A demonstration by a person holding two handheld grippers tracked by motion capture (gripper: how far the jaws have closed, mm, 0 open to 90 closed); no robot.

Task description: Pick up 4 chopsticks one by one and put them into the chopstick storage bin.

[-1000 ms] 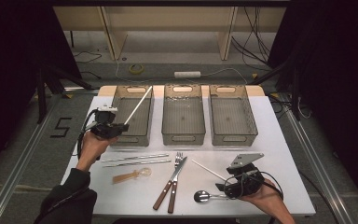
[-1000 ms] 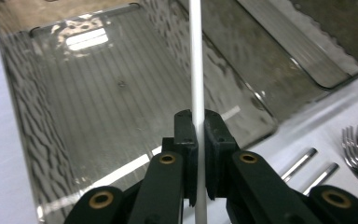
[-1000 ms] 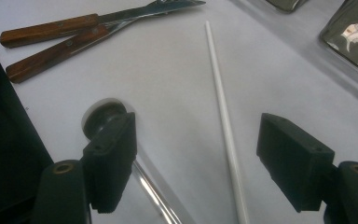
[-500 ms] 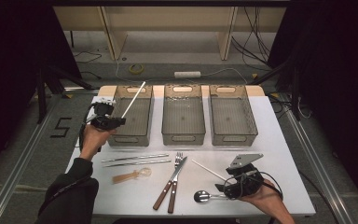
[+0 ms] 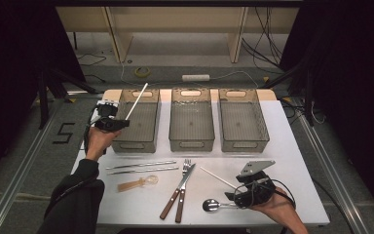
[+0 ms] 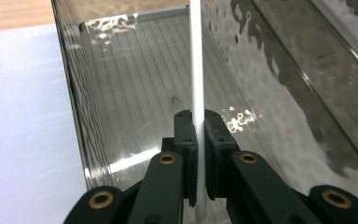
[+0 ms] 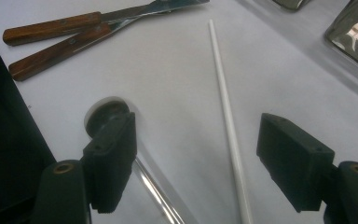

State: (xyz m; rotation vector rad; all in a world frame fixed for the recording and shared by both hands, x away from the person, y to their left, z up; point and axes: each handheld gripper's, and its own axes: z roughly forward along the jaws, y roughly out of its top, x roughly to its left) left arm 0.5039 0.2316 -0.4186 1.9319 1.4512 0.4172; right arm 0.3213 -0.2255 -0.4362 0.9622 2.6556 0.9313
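A thin white stick (image 5: 137,101) slants up over the left clear bin (image 5: 139,144), and my left gripper (image 5: 119,123) is shut on its lower end. In the left gripper view the stick (image 6: 196,70) runs up between the pressed jaws of that gripper (image 6: 199,135), above the bin floor (image 6: 135,93). At the front right, my right gripper (image 5: 233,192) hovers open over the table. In the right gripper view a second white stick (image 7: 223,102) lies between the spread jaws of that gripper (image 7: 200,149), untouched. A metal spoon (image 7: 103,112) is partly behind the left jaw.
A middle bin (image 5: 191,143) and a right bin (image 5: 243,144) stand side by side. Two metal chopsticks (image 5: 141,167), a pale spoon (image 5: 139,184), a wooden-handled fork and knife (image 5: 177,192) and the metal spoon (image 5: 212,205) lie on the white table.
My left hand has carried the white stick a little farther from the person, along the left bin's left side. The right gripper has stayed put.
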